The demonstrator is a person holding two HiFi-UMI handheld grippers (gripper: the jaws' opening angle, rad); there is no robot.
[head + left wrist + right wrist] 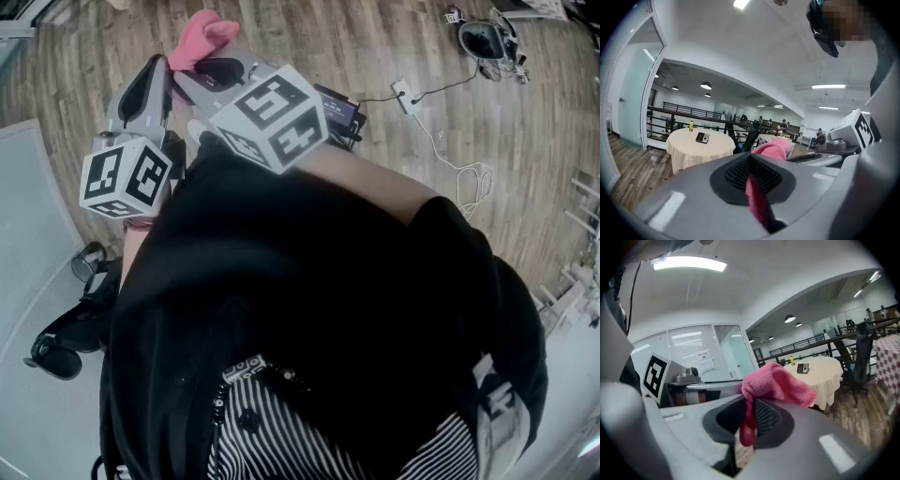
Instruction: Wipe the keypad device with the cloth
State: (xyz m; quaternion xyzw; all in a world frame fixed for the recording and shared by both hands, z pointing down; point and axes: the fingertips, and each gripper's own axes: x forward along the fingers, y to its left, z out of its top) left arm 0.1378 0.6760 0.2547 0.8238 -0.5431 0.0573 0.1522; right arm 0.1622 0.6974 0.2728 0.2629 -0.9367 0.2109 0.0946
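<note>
Cloth (202,37): soft, light, limp; best pinched on a fold. Left gripper (754,180) and right gripper (749,416) both clamped on it, bulk past tips. Keypad (702,137): prob. rigid, light; on tabletop (684,143) far ahead of grippers.

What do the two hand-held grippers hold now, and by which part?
Both pinch the pink cloth: the left hand-held gripper and the right hand-held gripper each clamp a lower fold, the bulk bunched beyond the jaw tips.
</note>
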